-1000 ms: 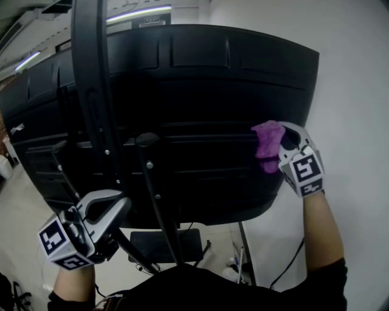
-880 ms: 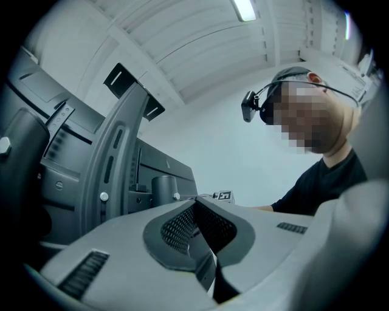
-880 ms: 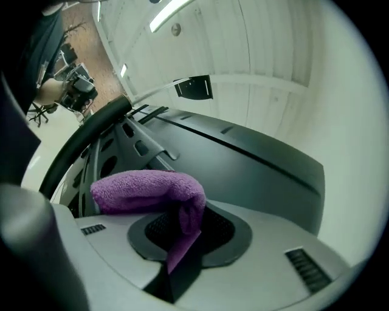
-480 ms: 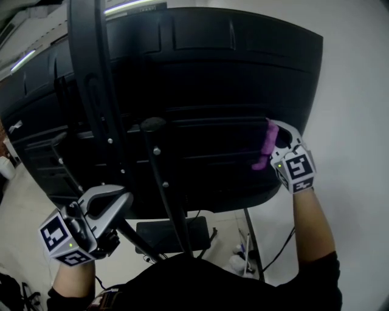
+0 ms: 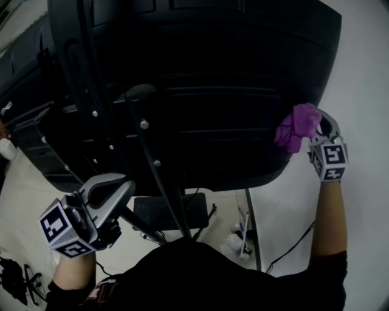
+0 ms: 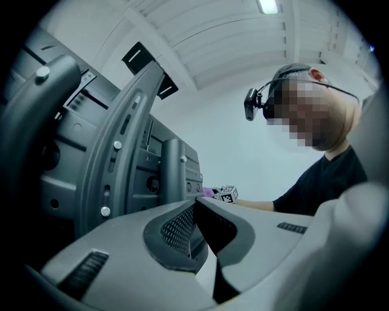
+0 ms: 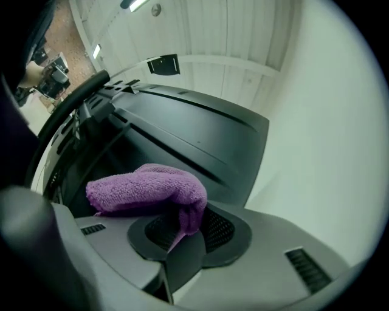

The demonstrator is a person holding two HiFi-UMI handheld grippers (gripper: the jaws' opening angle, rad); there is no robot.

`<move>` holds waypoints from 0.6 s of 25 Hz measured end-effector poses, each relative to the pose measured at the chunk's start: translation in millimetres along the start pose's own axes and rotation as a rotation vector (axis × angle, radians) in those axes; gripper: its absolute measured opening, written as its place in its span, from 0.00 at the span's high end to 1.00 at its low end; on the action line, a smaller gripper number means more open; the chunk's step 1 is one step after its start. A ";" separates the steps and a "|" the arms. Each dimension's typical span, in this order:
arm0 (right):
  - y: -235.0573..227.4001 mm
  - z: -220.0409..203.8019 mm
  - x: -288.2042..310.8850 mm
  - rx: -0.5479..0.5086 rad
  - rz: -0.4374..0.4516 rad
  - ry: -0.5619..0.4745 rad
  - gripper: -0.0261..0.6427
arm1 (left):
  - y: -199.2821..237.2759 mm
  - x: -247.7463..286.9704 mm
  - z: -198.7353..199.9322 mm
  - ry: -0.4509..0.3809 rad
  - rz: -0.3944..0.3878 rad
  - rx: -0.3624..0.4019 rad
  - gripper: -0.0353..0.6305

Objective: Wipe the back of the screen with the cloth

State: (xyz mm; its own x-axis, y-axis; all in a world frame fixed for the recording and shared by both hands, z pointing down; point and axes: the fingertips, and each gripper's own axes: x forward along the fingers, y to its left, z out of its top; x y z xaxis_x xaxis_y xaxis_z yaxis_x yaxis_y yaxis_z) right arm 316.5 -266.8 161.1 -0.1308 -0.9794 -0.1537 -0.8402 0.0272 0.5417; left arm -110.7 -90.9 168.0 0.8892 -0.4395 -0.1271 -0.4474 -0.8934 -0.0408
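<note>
- The right gripper (image 7: 182, 226) pinches the purple cloth (image 7: 146, 187) between its jaws.
- The cloth is held at the right edge of the back of the screen (image 5: 231, 73) (the lower part of that edge).
- The left gripper (image 6: 196, 201) has its jaws pressed together on nothing. It is low beside the black stand arm (image 5: 76, 91), well apart from the cloth.

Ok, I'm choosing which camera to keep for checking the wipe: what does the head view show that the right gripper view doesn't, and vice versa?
Only the head view shows the right gripper from outside, with its marker cube and the forearm, and a base plate below the screen. Only the right gripper view shows the jaws shut on a fold of the cloth, and a ceiling light. Both show the cloth by the screen's right edge.
</note>
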 end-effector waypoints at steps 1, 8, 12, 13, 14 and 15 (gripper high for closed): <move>-9.7 -10.9 -2.2 0.000 -0.027 0.027 0.83 | -0.6 2.3 -4.0 0.004 0.005 -0.009 0.96; 46.5 -5.1 -17.0 0.035 0.051 -0.047 0.83 | -0.6 20.8 -28.3 0.026 0.046 -0.062 0.96; 141.3 15.0 -14.5 -0.006 0.246 -0.170 0.83 | 0.8 29.0 -34.7 0.033 0.064 -0.083 0.96; 163.5 20.7 -14.2 -0.016 0.286 -0.185 0.83 | 0.1 30.9 -35.7 0.033 0.066 -0.084 0.96; 185.4 26.0 -14.6 -0.024 0.320 -0.193 0.83 | -1.1 32.4 -36.9 0.035 0.069 -0.083 0.96; 206.8 31.0 -15.1 -0.031 0.350 -0.196 0.83 | -2.4 33.5 -38.7 0.039 0.073 -0.080 0.96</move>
State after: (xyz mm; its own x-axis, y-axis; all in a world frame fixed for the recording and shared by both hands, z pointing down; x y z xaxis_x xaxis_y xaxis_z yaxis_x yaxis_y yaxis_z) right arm 128.4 -240.2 249.8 -0.5071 -0.8550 -0.1085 -0.7111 0.3440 0.6132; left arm -76.2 -107.0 202.2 0.8584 -0.5055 -0.0878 -0.5033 -0.8628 0.0467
